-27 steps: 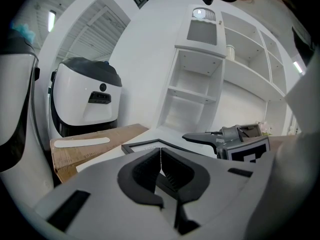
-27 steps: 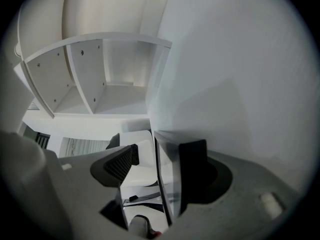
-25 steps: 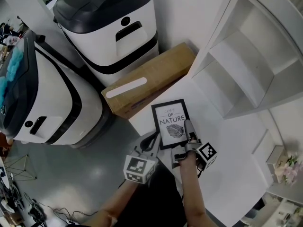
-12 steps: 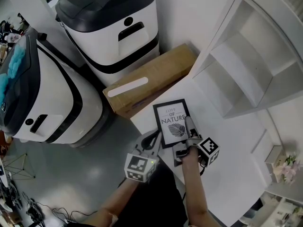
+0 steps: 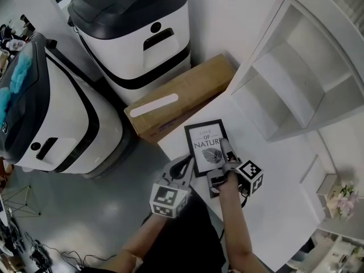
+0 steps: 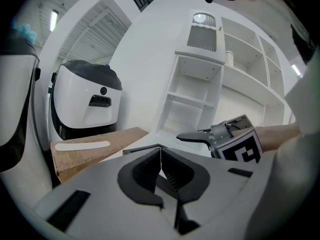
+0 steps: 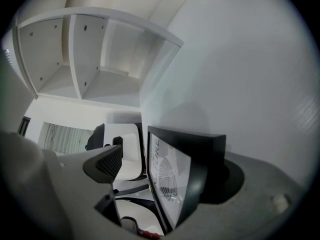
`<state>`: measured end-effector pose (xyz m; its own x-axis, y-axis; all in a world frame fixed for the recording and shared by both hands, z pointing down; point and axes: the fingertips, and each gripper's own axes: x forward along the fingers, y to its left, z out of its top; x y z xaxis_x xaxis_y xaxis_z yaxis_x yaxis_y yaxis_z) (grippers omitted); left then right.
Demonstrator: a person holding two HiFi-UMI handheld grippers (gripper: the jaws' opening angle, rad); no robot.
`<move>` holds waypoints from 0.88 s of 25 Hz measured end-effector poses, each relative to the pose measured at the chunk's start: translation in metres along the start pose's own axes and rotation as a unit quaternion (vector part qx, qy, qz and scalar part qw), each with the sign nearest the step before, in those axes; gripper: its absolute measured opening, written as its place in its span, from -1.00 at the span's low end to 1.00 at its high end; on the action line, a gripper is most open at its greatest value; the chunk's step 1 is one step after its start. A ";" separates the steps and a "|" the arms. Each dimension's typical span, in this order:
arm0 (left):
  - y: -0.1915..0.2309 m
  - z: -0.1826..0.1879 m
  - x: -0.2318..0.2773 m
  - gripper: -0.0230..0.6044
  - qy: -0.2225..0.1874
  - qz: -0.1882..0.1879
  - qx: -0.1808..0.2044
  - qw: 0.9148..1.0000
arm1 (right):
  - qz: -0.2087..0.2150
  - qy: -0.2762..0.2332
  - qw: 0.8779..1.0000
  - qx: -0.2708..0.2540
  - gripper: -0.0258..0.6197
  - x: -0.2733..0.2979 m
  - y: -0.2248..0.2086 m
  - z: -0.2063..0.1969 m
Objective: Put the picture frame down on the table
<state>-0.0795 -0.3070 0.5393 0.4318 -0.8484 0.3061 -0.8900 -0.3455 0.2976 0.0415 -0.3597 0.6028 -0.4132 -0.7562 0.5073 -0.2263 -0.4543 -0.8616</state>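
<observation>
My right gripper (image 5: 223, 162) was at the near end of the picture frame (image 5: 206, 147). Its jaws had just been opening and stood wide. The frame's near edge sat between them. In the right gripper view one jaw stood clear of the printed glass with a visible gap. The other jaw lay along the frame's back side, and I could not tell if it touched. No squeeze on the frame, so I marked no grip.

My left gripper (image 5: 186, 166) had its jaws closed together, pads meeting, nothing between them. It hovered just off the table's edge, beside the frame's left side and apart from it. It pointed across the table toward the shelf.

The frame was black with a white print of a leaf and lettering. It lay on the white table (image 5: 273, 169), print side up, looking flat. It was near the table corner closest to the cardboard box (image 5: 179, 98).

The box stood on the floor against the table's edge, with a white strip on its top. Behind it was a white-and-black machine (image 5: 136, 27), with a second one (image 5: 51, 112) to its left. A white open shelf unit (image 5: 296, 67) stood at the table's far side.
</observation>
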 end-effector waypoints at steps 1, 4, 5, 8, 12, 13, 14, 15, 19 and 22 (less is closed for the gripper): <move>0.000 0.000 0.000 -0.89 0.000 0.000 0.000 1.000 | -0.005 0.001 1.000 -0.001 0.49 0.000 -0.001 0.000; 0.001 0.001 -0.002 -0.89 -0.002 -0.001 -0.001 1.000 | -0.018 0.002 1.000 0.002 0.49 -0.001 -0.004 -0.002; 0.001 0.002 -0.003 -0.89 -0.003 -0.001 -0.002 1.000 | -0.021 0.003 1.000 0.004 0.49 -0.002 -0.004 -0.002; 0.001 0.002 -0.004 -0.89 -0.003 -0.003 -0.003 1.000 | -0.029 0.005 1.000 0.003 0.50 -0.003 -0.006 -0.001; 0.002 0.002 -0.005 -0.88 -0.003 -0.002 -0.003 1.000 | -0.039 0.008 0.999 -0.001 0.52 -0.003 -0.007 -0.002; 0.003 0.002 -0.005 -0.89 -0.003 -0.002 -0.003 1.000 | -0.041 0.009 0.999 -0.001 0.52 -0.003 -0.008 -0.002; 0.003 0.002 -0.006 -0.89 -0.003 -0.001 -0.004 1.000 | -0.044 0.010 0.999 -0.001 0.52 -0.003 -0.008 -0.002; 0.003 0.003 -0.006 -0.89 -0.003 -0.001 -0.004 1.000 | -0.047 0.012 0.999 -0.001 0.52 -0.003 -0.009 -0.002; 0.005 0.003 -0.007 -0.89 -0.004 0.001 -0.003 1.000 | -0.070 0.022 0.997 0.006 0.52 -0.005 -0.013 -0.005; 0.006 0.003 -0.007 -0.89 -0.003 0.002 -0.005 1.000 | -0.077 0.024 0.997 0.011 0.52 -0.007 -0.016 -0.005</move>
<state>-0.0877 -0.3044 0.5366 0.4275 -0.8519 0.3024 -0.8901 -0.3381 0.3057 0.0436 -0.3449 0.6129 -0.4177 -0.6533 0.6315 -0.2720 -0.5732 -0.7729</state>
